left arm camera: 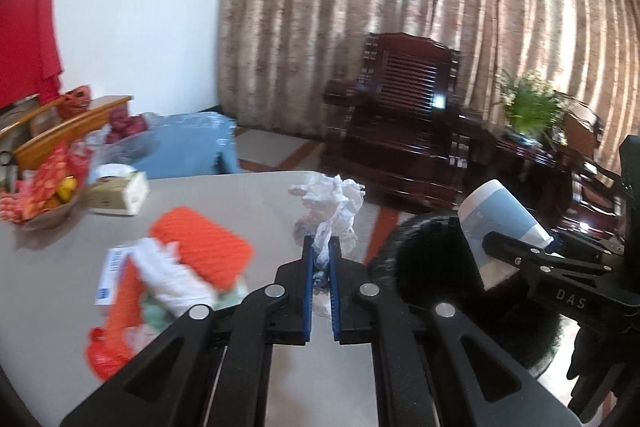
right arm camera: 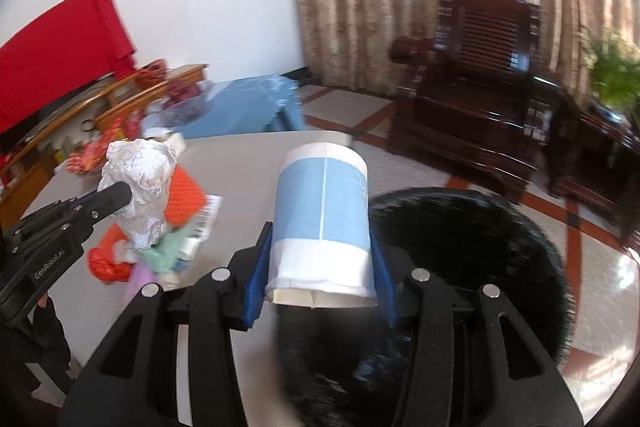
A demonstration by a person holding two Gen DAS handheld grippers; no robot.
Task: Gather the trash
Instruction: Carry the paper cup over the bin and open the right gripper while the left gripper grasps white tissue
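Note:
My left gripper (left arm camera: 321,247) is shut on a crumpled white paper wad (left arm camera: 334,203), held above the grey table (left arm camera: 240,195); the wad also shows in the right wrist view (right arm camera: 140,187). My right gripper (right arm camera: 320,239) is shut on a blue-and-white paper cup (right arm camera: 322,211), held over the black trash bin (right arm camera: 460,267); the cup shows in the left wrist view (left arm camera: 496,223) above the bin (left arm camera: 432,259). A pile of trash with an orange wrapper (left arm camera: 200,247) and red plastic lies on the table at the left.
A white tissue box (left arm camera: 118,197) and a bowl of red packets (left arm camera: 40,199) stand at the table's far left. A blue stool (left arm camera: 192,143), a dark wooden armchair (left arm camera: 404,115) and a potted plant (left arm camera: 532,107) stand beyond the table.

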